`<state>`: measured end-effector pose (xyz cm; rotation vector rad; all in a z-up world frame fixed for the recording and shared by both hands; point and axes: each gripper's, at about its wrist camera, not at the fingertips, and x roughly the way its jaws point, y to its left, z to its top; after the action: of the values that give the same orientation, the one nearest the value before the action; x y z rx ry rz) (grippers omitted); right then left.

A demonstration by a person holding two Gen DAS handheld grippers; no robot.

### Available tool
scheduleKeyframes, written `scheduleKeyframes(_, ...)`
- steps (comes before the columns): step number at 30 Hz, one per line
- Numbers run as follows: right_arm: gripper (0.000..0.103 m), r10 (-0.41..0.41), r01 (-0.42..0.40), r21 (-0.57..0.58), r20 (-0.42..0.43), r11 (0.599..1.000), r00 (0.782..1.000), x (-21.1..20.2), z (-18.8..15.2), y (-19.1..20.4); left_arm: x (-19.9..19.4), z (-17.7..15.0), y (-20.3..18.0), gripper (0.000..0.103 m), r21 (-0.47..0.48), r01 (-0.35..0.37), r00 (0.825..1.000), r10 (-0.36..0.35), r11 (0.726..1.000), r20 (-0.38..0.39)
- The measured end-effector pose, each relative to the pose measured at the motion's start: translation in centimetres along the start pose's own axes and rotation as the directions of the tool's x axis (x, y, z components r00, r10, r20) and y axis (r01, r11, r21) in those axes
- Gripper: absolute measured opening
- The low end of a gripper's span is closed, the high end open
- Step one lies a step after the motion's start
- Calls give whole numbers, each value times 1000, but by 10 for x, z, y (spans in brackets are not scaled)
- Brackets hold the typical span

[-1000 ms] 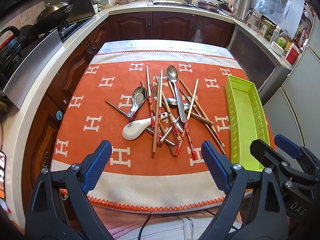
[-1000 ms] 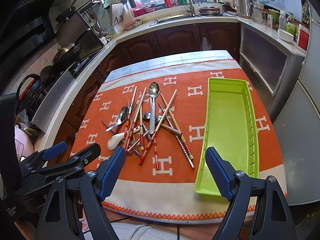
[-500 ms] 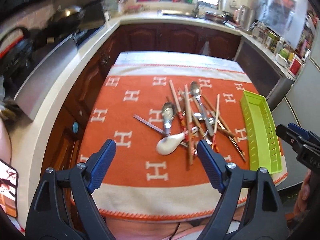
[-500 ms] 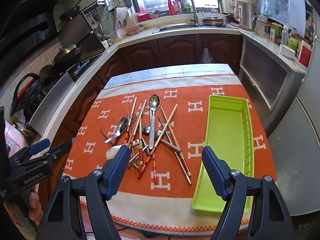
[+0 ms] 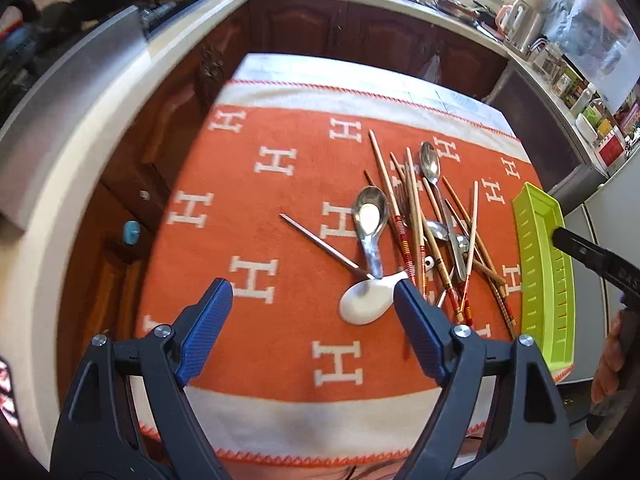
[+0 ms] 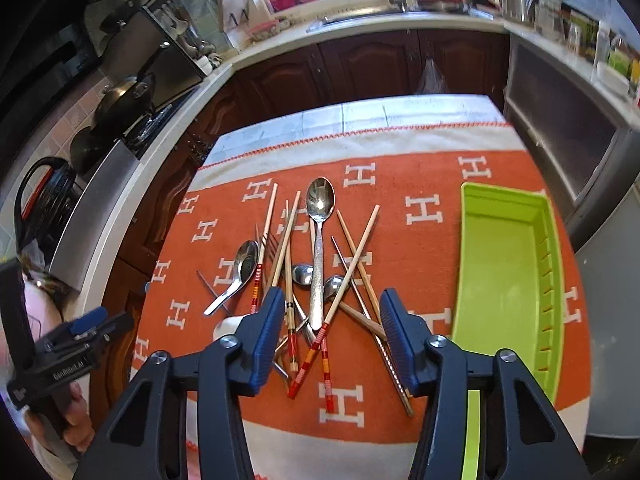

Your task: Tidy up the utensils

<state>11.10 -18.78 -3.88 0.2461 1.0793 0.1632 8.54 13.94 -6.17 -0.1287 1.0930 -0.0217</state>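
A pile of utensils lies on the orange cloth: wooden chopsticks point(image 6: 354, 256), a long steel spoon point(image 6: 319, 216), a short steel spoon point(image 5: 370, 216), a white ceramic spoon point(image 5: 366, 300), a fork and small spoons. An empty lime-green tray point(image 6: 504, 280) sits to the right of the pile; it also shows in the left wrist view point(image 5: 546, 280). My left gripper point(image 5: 312, 332) is open and empty, near the white spoon. My right gripper point(image 6: 328, 340) is open and empty, just above the near ends of the chopsticks.
The orange cloth point(image 5: 256, 208) with white H marks covers a small table. Dark wood cabinets and a pale counter point(image 6: 360, 24) wrap around it, with a stove and pans point(image 6: 120, 100) on the left. A grey appliance point(image 6: 608, 312) stands close to the table's right side.
My left gripper has swung left and moved closer over the cloth. My right gripper has moved forward and down over the pile, with its jaws somewhat narrower. No utensil has moved.
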Motion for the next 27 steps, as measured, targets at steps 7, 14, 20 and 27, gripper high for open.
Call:
scheduleKeyframes(7,34,59,-45,100,-143,994,988,74,23,-23,54,32,-32,55,24,71,994,-69,997,-82)
scheduleKeyframes(14,24,94,-55,164,-240,985,966,137,26,-33,112,52,-67,24,26,123,972,-116,992,-203)
scheduleKeyframes(20,23,86,-41,174,-258,984,962,165,33,-32,142,65,-77,21,1,138,960,-134,990,-247)
scheduleKeyframes(27,9,51,-14,143,-261,990,964,189,41,-24,156,70,-78,20,-9,101,956,-99,995,-275)
